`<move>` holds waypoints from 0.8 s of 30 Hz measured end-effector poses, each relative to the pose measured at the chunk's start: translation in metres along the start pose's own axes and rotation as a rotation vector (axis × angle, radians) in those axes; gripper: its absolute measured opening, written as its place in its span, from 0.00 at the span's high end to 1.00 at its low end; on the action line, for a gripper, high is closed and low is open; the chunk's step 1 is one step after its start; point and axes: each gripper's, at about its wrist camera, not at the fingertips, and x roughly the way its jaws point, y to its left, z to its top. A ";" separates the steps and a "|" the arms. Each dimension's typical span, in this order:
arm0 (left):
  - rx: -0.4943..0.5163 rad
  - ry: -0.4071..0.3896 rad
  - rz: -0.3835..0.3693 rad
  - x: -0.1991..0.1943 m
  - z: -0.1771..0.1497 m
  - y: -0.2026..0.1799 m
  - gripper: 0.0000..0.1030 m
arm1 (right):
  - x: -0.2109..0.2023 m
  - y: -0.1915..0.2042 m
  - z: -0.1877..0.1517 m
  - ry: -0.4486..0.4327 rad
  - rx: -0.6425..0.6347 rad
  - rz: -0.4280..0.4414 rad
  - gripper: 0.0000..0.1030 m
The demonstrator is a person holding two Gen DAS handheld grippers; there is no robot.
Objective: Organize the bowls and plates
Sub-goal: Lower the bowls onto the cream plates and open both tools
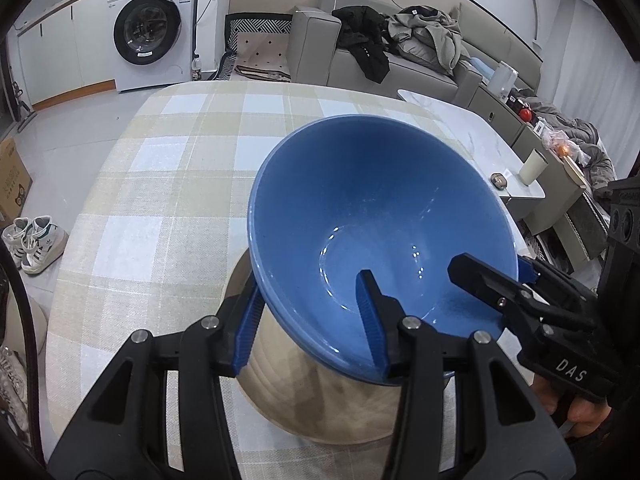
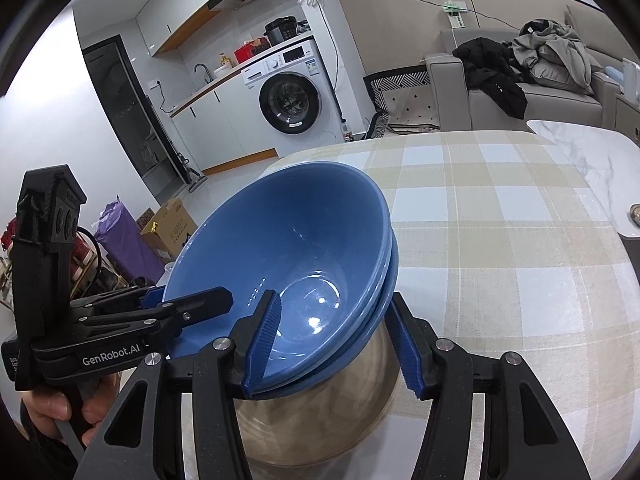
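Note:
Two nested blue bowls (image 1: pixel 380 216) sit tilted on a beige plate (image 1: pixel 320 408) on the checked tablecloth. My left gripper (image 1: pixel 310 316) straddles the near rim of the bowls, one blue pad outside and one inside, with a wide gap. My right gripper (image 1: pixel 492 268) clamps the bowls' right rim. In the right wrist view the blue bowls (image 2: pixel 288 248) lie over the plate (image 2: pixel 320 412). My right gripper (image 2: pixel 338 344) has one pad inside the bowl and one outside. My left gripper (image 2: pixel 188 300) holds the bowls' left rim.
The table (image 1: pixel 160 184) has a plaid cloth. A marble coffee table (image 1: pixel 480 136) with a cup (image 1: pixel 532 166) stands right. A sofa with clothes (image 1: pixel 400 40), a washing machine (image 1: pixel 152 28), shoes (image 1: pixel 32 240) and boxes (image 2: pixel 168 228) surround it.

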 end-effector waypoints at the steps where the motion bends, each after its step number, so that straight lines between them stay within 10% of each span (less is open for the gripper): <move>1: 0.001 0.001 -0.001 0.001 0.000 0.000 0.59 | 0.000 0.000 0.000 -0.001 -0.002 0.001 0.45; 24: 0.129 -0.100 0.050 -0.007 -0.003 0.017 0.00 | -0.007 -0.001 0.001 -0.040 -0.051 0.009 0.01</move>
